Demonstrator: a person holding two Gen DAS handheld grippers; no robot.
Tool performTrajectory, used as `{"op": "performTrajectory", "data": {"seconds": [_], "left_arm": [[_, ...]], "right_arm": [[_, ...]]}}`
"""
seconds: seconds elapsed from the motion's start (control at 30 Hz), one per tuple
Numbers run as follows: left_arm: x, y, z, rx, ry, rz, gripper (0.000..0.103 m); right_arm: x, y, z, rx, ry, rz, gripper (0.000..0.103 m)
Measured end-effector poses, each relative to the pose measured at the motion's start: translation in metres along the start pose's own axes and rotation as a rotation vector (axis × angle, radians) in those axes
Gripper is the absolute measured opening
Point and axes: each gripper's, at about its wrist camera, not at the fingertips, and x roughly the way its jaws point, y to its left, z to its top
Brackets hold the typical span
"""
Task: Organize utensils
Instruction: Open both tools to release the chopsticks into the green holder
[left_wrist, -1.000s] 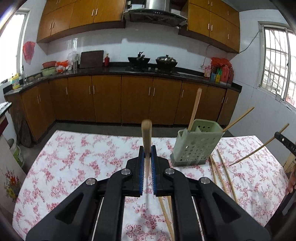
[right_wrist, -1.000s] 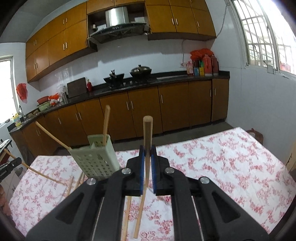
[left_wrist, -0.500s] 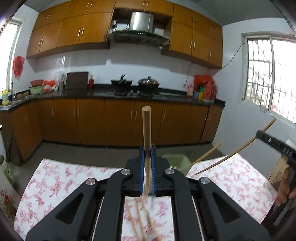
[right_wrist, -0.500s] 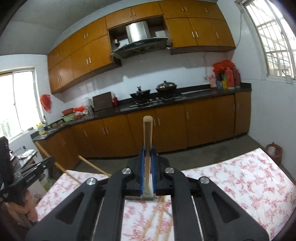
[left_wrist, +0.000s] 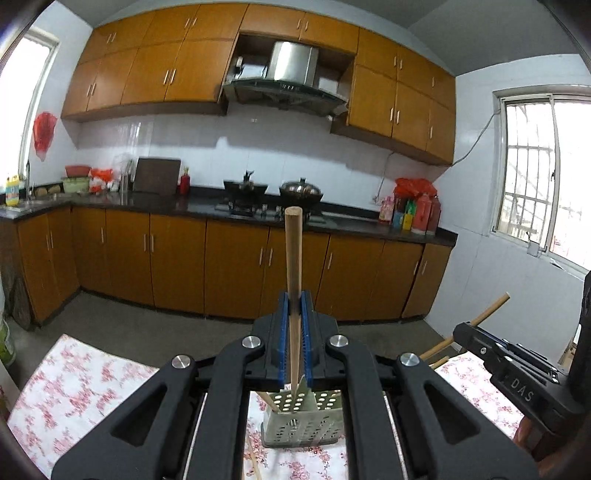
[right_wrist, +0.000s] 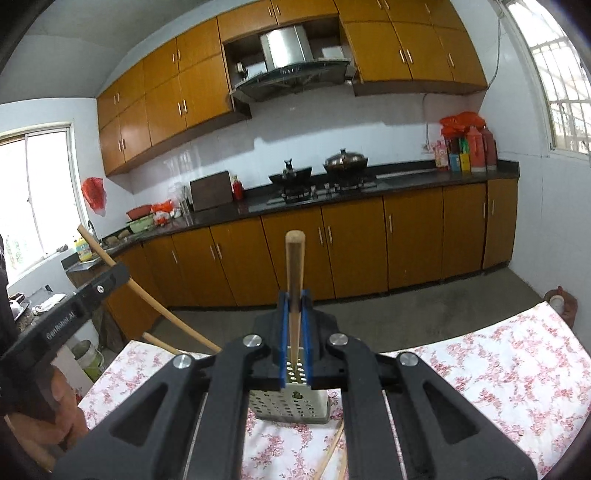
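My left gripper (left_wrist: 294, 299) is shut on a wooden chopstick (left_wrist: 293, 254) held upright, its lower end over the pale green perforated utensil holder (left_wrist: 301, 424) on the floral table. Another chopstick (left_wrist: 267, 400) leans inside the holder. My right gripper (right_wrist: 294, 297) is shut on a second chopstick (right_wrist: 294, 266), also upright above the same holder (right_wrist: 291, 406). The right gripper shows in the left wrist view (left_wrist: 465, 330), and the left gripper in the right wrist view (right_wrist: 118, 275), each with its chopstick.
Loose chopsticks (right_wrist: 332, 454) lie on the floral tablecloth (right_wrist: 491, 369) near the holder. Another lies by the holder in the left wrist view (left_wrist: 253, 459). Kitchen cabinets and a counter with a stove stand beyond the table.
Both grippers have lifted and tilted up with their chopsticks and moved over the holder, which now sits directly beneath them. The two grippers have come closer together.
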Motion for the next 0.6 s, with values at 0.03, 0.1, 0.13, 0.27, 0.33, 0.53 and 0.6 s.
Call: {"op": "performTrajectory", "data": {"seconds": [0.03,0.1,0.13,0.27,0.33,0.53,0.6], "left_arm": [[0.003,0.001,-0.004,-0.002,0.007,0.005,0.007],[0.012,0.002,-0.011,-0.005,0.028,0.006,0.007],[0.015,0.002,-0.014,-0.007,0.04,0.007,0.007],[0.02,0.003,-0.023,0.0,0.067,-0.002,0.007],[0.021,0.003,-0.025,0.006,0.078,-0.009,0.007],[0.016,0.004,-0.023,0.005,0.092,-0.009,0.009],[0.014,0.006,-0.021,0.002,0.087,-0.003,0.009]], "right_arm": [[0.005,-0.001,-0.001,0.003,0.007,0.002,0.008],[0.015,-0.003,-0.004,0.011,0.027,0.001,0.008],[0.02,-0.003,-0.006,0.013,0.035,0.0,0.008],[0.034,-0.004,-0.011,0.015,0.059,-0.004,0.008],[0.038,-0.004,-0.013,0.017,0.065,-0.004,0.008],[0.036,-0.006,-0.014,0.021,0.052,-0.011,0.01],[0.031,-0.006,-0.015,0.023,0.041,-0.013,0.01]]}}
